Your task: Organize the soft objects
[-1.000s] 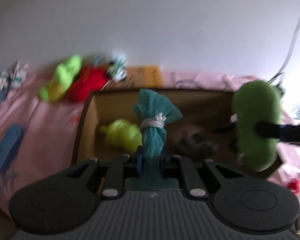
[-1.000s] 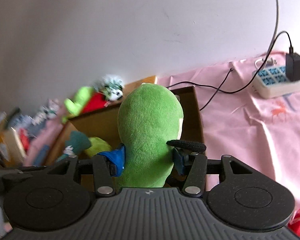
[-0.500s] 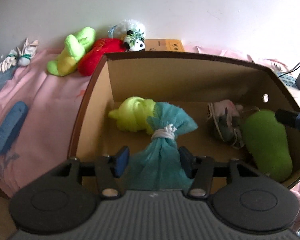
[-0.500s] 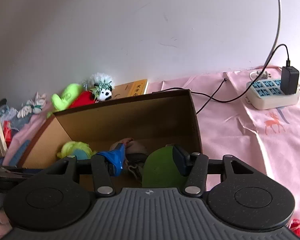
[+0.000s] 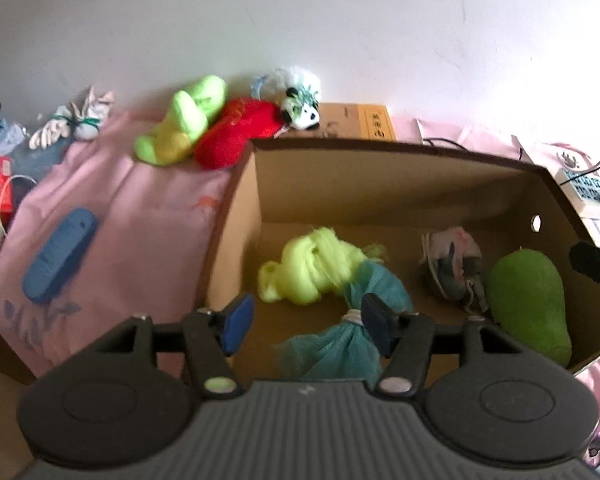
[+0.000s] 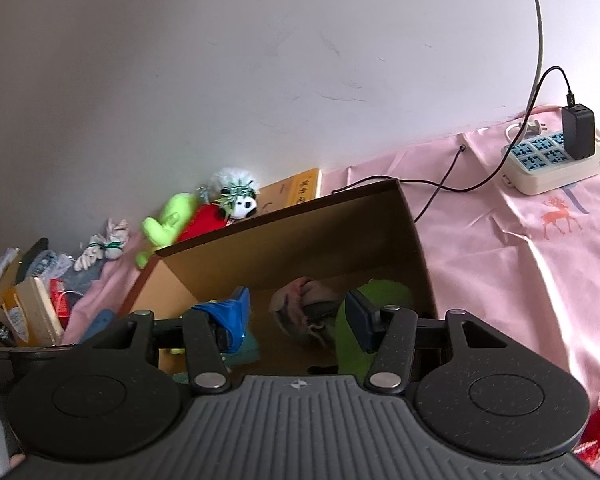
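A cardboard box point(image 5: 400, 184) stands on the pink cloth. In it lie a teal cloth bundle point(image 5: 340, 348), a yellow-green cloth point(image 5: 312, 268), a pink-grey toy point(image 5: 452, 268) and a green plush pear point(image 5: 528, 300). My left gripper point(image 5: 304, 322) is open above the teal bundle, not holding it. My right gripper point(image 6: 300, 320) is open over the box point(image 6: 300, 240); the green plush point(image 6: 364, 320) lies beneath its right finger. A lime plush point(image 5: 184, 120), a red plush point(image 5: 236, 132) and a panda toy point(image 5: 300, 104) lie outside by the wall.
A blue case point(image 5: 58, 254) lies on the pink cloth left of the box. White tied gloves point(image 5: 72, 128) sit at far left. A power strip with charger point(image 6: 552, 156) and cables lies right of the box. A yellow book point(image 5: 364, 120) stands behind the box.
Both grippers opened and let go: the teal bundle and the green plush dropped into the box. Both grippers have since pulled back and up a little.
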`<action>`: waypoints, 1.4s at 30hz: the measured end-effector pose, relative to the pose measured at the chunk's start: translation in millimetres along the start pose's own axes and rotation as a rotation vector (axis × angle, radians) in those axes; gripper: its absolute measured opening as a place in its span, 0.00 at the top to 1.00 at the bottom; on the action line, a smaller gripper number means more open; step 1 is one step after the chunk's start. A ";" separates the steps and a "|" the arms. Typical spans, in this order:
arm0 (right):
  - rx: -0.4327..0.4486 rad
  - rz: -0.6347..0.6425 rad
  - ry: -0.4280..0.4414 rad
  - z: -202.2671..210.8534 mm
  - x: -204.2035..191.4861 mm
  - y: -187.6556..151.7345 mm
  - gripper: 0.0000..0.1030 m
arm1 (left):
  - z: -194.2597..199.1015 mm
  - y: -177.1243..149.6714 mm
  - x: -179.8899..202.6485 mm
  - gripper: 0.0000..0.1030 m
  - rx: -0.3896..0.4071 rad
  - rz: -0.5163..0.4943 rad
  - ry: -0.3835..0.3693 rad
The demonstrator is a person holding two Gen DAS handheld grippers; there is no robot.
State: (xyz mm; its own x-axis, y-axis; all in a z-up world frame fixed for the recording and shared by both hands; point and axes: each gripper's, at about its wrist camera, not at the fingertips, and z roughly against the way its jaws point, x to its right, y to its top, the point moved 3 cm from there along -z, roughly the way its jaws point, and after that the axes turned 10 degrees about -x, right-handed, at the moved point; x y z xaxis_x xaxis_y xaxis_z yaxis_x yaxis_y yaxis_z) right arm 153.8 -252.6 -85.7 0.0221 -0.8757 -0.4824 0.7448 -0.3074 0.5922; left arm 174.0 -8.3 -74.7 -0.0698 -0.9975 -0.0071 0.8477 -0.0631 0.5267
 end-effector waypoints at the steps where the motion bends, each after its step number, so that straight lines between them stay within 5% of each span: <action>1: -0.001 -0.001 0.005 1.7 -0.8 -1.4 0.63 | 2.6 -0.1 -1.1 0.37 0.002 0.003 -0.001; 24: 0.017 0.019 0.082 45.1 -11.4 -22.1 0.63 | 46.4 -26.5 -1.3 0.37 0.011 -0.023 0.073; 42: -0.033 0.005 0.047 65.5 0.4 -64.2 0.63 | 56.1 -67.9 -35.3 0.37 -0.052 0.019 0.064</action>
State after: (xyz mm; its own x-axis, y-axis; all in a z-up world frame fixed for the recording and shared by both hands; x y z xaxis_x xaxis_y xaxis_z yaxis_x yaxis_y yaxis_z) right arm 62.3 -257.6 -81.7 0.0567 -0.8588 -0.5092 0.7660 -0.2896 0.5739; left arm 89.3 32.9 -62.5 -0.0209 -0.9984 -0.0524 0.8748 -0.0436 0.4825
